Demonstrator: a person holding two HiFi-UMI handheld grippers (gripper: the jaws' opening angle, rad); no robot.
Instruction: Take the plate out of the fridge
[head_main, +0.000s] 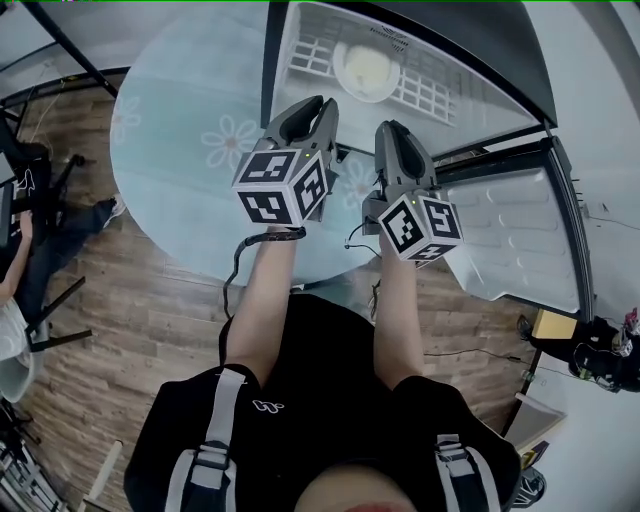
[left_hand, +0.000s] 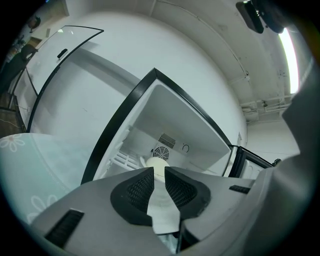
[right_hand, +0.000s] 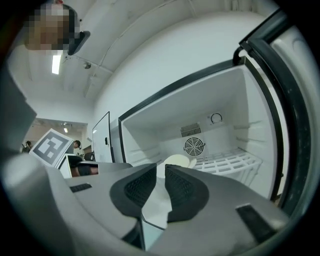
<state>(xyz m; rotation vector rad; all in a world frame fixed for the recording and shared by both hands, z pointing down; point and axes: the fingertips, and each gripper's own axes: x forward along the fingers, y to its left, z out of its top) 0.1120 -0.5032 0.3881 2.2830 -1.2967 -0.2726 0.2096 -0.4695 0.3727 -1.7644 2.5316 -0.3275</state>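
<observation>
Plate (right_hand: 176, 161) sits on the wire shelf (right_hand: 230, 161) of the open fridge (right_hand: 220, 95), straight ahead beyond the narrowly parted, empty jaws of the left gripper (left_hand: 159, 172) and right gripper (right_hand: 161, 169); probably stiff, smooth and breakable, it wants a firm pinch on its near rim.

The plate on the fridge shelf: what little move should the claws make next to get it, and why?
Probably move the left claw and right claw forward into the open fridge. The plate lies on the wire shelf inside. Both claws are outside in front of it, slightly open and holding nothing.
</observation>
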